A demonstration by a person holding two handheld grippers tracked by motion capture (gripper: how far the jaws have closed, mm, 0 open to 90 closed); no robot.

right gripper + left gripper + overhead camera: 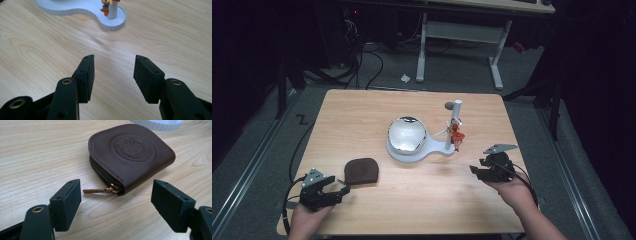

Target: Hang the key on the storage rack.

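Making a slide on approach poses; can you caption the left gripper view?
Open left claw poised before a zipped brown leather coin pouch, gold zip pull pointing toward it.

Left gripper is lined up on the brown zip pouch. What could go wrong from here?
The left gripper stands open just short of the pouch, whose zipper pull lies flat on the wood: the jaws may slide over it. The unanchored pouch may skid toward the white stand and tip its bowl.

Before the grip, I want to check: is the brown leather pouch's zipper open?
No, the brown leather pouch has its gold zipper pull at the closed end.
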